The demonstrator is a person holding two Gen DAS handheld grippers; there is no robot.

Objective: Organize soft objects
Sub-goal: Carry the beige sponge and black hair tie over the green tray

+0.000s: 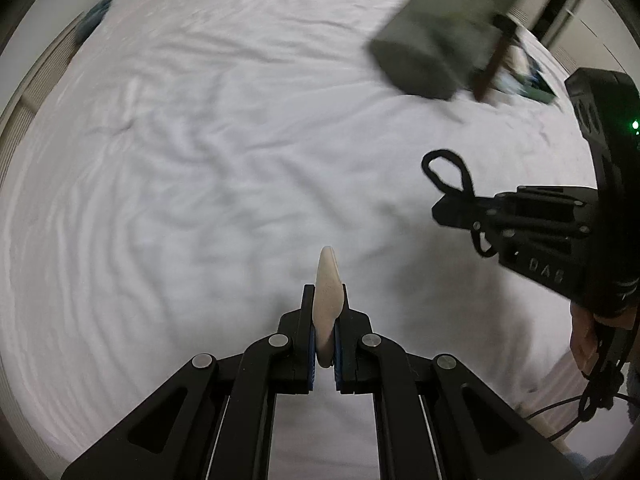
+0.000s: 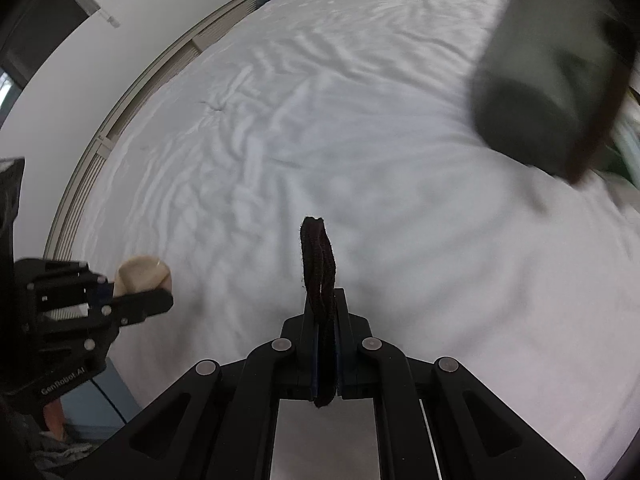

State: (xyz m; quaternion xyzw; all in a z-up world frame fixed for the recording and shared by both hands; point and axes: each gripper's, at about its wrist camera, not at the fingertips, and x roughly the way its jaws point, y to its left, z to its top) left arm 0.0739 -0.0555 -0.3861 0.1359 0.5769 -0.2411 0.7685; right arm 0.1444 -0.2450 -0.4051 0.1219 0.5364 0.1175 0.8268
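Note:
My left gripper (image 1: 325, 300) is shut on a flat beige powder puff (image 1: 328, 292), held edge-on above the white bed sheet (image 1: 220, 160). It also shows in the right wrist view (image 2: 142, 272), where the left gripper (image 2: 160, 300) sits at the left. My right gripper (image 2: 325, 300) is shut on a black hair tie (image 2: 318, 256) that sticks up past the fingertips. In the left wrist view the right gripper (image 1: 440, 208) is at the right with the hair tie's loop (image 1: 448, 172) hanging out. A dark grey fabric storage box (image 1: 436, 40) stands at the far right of the bed, blurred (image 2: 544, 92).
The wrinkled white sheet (image 2: 320, 120) covers the whole bed. Some green and white items (image 1: 532, 80) lie behind the box. A slatted bed edge (image 2: 100, 148) and wall run along the left. A blue object (image 1: 94, 16) lies at the bed's far left corner.

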